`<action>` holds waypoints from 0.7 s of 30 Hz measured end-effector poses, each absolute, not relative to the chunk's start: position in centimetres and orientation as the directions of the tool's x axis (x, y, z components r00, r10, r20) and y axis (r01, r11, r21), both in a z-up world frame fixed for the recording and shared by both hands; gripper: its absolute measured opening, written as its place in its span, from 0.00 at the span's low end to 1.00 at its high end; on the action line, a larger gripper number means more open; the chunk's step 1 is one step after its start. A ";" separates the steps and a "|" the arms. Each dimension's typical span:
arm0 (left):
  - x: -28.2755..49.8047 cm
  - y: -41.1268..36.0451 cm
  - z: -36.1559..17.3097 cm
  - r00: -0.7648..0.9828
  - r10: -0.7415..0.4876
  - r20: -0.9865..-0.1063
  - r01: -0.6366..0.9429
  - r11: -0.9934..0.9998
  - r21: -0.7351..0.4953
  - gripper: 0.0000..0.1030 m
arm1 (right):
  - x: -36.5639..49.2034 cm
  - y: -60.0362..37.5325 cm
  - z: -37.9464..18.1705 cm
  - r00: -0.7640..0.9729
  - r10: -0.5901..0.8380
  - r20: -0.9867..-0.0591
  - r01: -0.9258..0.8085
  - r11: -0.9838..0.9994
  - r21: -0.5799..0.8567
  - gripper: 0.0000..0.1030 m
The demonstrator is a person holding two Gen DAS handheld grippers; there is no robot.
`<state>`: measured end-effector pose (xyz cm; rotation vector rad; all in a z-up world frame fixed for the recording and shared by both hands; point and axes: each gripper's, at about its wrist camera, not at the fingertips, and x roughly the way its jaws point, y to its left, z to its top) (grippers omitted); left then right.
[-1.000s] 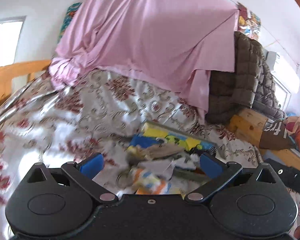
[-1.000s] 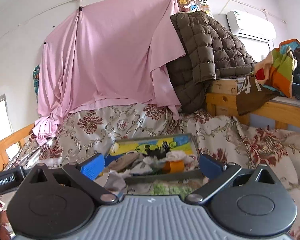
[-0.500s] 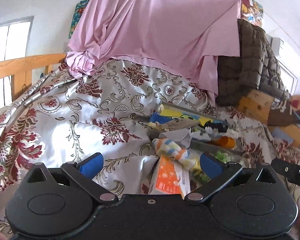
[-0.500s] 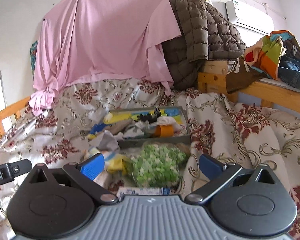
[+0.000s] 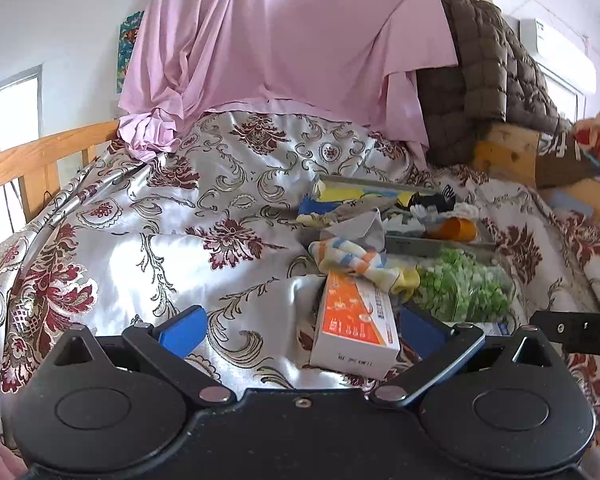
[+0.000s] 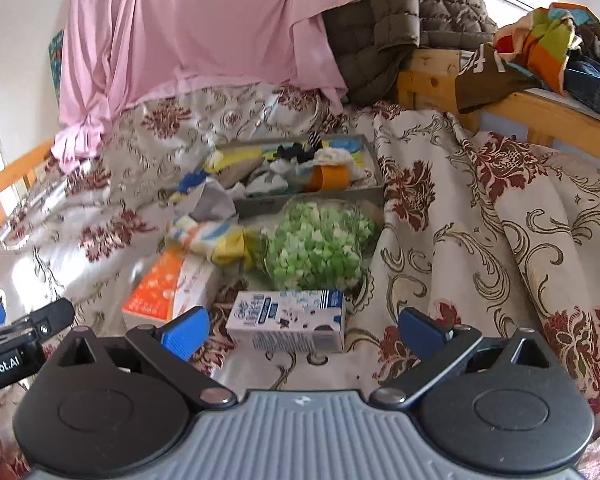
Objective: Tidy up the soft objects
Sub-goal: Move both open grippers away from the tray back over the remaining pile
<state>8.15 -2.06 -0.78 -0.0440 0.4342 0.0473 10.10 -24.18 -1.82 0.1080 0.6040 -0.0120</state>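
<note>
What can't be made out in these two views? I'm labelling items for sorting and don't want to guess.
- Tray contents: left wrist view sees it edge-on, right wrist view too small; the tangled cloths can't be separated.
- Orange box print: too small in left view, blurred in right.
- Striped cloth: crumpled, type unclear.
- Green bag: far side hidden by its own bulk.
- White carton: only two faces show.

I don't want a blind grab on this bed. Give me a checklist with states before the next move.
1. Left gripper open, empty: ok.
2. Right gripper open, empty: ok.
3. Striped pastel sock unobstructed: not ok, it lies partly on the orange-and-white carton.
4. Blue-and-white milk carton between right fingers: ok.
5. Free space in the shallow grey tray: cannot tell, cloth fills most of it.
</note>
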 end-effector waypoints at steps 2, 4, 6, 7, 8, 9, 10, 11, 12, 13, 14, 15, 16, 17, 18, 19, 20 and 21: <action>8.3 -2.1 -0.8 0.903 0.041 -0.428 -0.058 0.998 -0.027 0.99 | 10.2 -24.1 -1.9 0.818 0.020 -0.575 0.042 0.995 0.094 1.00; 8.4 -2.1 -1.0 0.897 0.049 -0.440 -0.067 0.997 -0.026 0.99 | 10.3 -24.1 -2.0 0.811 0.022 -0.585 0.041 0.995 0.095 1.00; 8.7 -2.1 -1.2 0.888 0.053 -0.457 -0.073 0.997 -0.028 0.99 | 10.6 -24.1 -2.3 0.800 0.022 -0.599 0.043 0.995 0.094 1.00; 8.8 -2.0 -1.3 0.883 0.053 -0.466 -0.075 0.997 -0.029 0.99 | 10.7 -24.1 -2.4 0.795 0.022 -0.606 0.045 0.995 0.094 1.00; 9.0 -2.0 -1.4 0.878 0.054 -0.476 -0.078 0.997 -0.030 0.99 | 10.8 -24.1 -2.5 0.791 0.022 -0.612 0.046 0.994 0.095 1.00; 9.1 -1.9 -1.5 0.873 0.054 -0.485 -0.080 0.996 -0.032 0.99 | 10.9 -24.1 -2.5 0.787 0.022 -0.617 0.046 0.994 0.095 1.00; 9.2 -1.9 -1.6 0.870 0.054 -0.491 -0.081 0.996 -0.034 0.99 | 11.0 -24.1 -2.6 0.784 0.024 -0.620 0.046 0.994 0.096 1.00; 9.3 -1.9 -1.6 0.868 0.053 -0.495 -0.080 0.996 -0.034 0.99 | 11.1 -24.1 -2.6 0.782 0.026 -0.623 0.044 0.994 0.097 1.00; 9.3 -2.0 -1.7 0.866 0.052 -0.497 -0.080 0.996 -0.034 0.99 | 11.1 -24.1 -2.7 0.781 0.028 -0.624 0.041 0.994 0.097 1.00; 9.3 -2.1 -1.7 0.865 0.049 -0.499 -0.075 0.997 -0.033 0.99 | 11.2 -24.1 -2.7 0.779 0.031 -0.626 0.039 0.995 0.097 1.00; 9.4 -2.2 -1.7 0.864 0.044 -0.502 -0.069 0.997 -0.032 0.99 | 11.3 -24.0 -2.7 0.777 0.032 -0.629 0.037 0.995 0.097 1.00; 9.4 -2.2 -1.8 0.861 0.041 -0.507 -0.065 0.997 -0.029 0.99 | 11.3 -24.0 -2.8 0.775 0.033 -0.632 0.036 0.995 0.097 1.00; 9.5 -2.3 -1.8 0.858 0.041 -0.512 -0.064 0.998 -0.026 0.99 | 11.4 -24.0 -2.8 0.772 0.034 -0.634 0.035 0.995 0.097 1.00; 9.7 -2.4 -1.9 0.854 0.043 -0.519 -0.065 0.998 -0.024 0.99 | 11.5 -24.0 -2.9 0.770 0.036 -0.637 0.034 0.995 0.098 1.00; 9.8 -2.4 -2.0 0.849 0.047 -0.526 -0.069 0.997 -0.023 0.99 | 11.6 -23.9 -2.9 0.769 0.038 -0.638 0.033 0.995 0.099 1.00; 9.9 -2.4 -2.0 0.844 0.051 -0.533 -0.076 0.997 -0.024 0.99 | 11.6 -23.9 -2.9 0.769 0.041 -0.639 0.031 0.994 0.102 1.00; 10.1 -2.3 -2.1 0.839 0.055 -0.541 -0.083 0.996 -0.028 0.99 | 11.7 -23.9 -2.9 0.768 0.045 -0.639 0.028 0.994 0.104 1.00; 10.2 -2.1 -2.1 0.835 0.057 -0.548 -0.091 0.995 -0.036 0.99 | 11.7 -23.9 -2.9 0.769 0.049 -0.638 0.025 0.994 0.106 1.00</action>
